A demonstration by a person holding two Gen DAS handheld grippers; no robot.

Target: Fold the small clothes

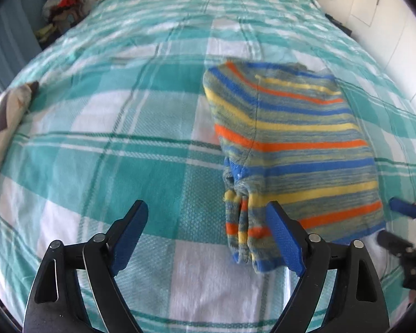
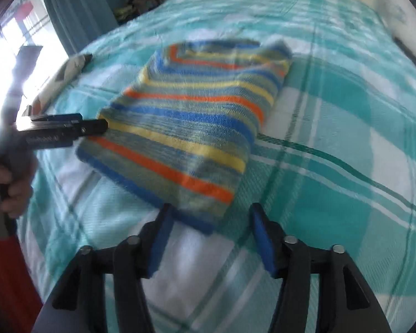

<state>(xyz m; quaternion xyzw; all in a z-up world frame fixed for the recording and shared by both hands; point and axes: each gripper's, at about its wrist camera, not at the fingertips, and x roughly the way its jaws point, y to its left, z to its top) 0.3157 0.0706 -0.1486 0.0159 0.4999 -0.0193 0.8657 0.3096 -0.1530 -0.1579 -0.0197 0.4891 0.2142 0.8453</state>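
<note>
Left hand-held gripper [image 1: 208, 238]: jaws apart, nothing between the pads; its right finger overlaps the near left corner of the garment in view, contact not confirmed.
Right hand-held gripper [image 2: 209, 240]: jaws apart, nothing held; the near corner of the garment lies just ahead of the gap between the fingers.
Probable reason for stance: both tools stand clear at the near edge, which suggests a fold has been released and the cloth left to settle.
Striped garment [image 1: 291, 144]: small knitted piece in blue, yellow and orange bands, folded to a compact rectangle, lying flat on the bed, right of centre in the left view. A bunched sleeve or cuff [image 1: 238, 230] protrudes at its near left corner.
Task status, judged: fold largely complete; the loose bunched part may need tucking.
Bed [image 1: 111, 144]: teal and white checked cover, broad and mostly smooth.
Left margin: patterned cushion [image 1: 11, 108] at the bed edge.
Far room: heap of mixed clothes [image 1: 63, 8] beyond the far left corner; pale wall at right.
</note>
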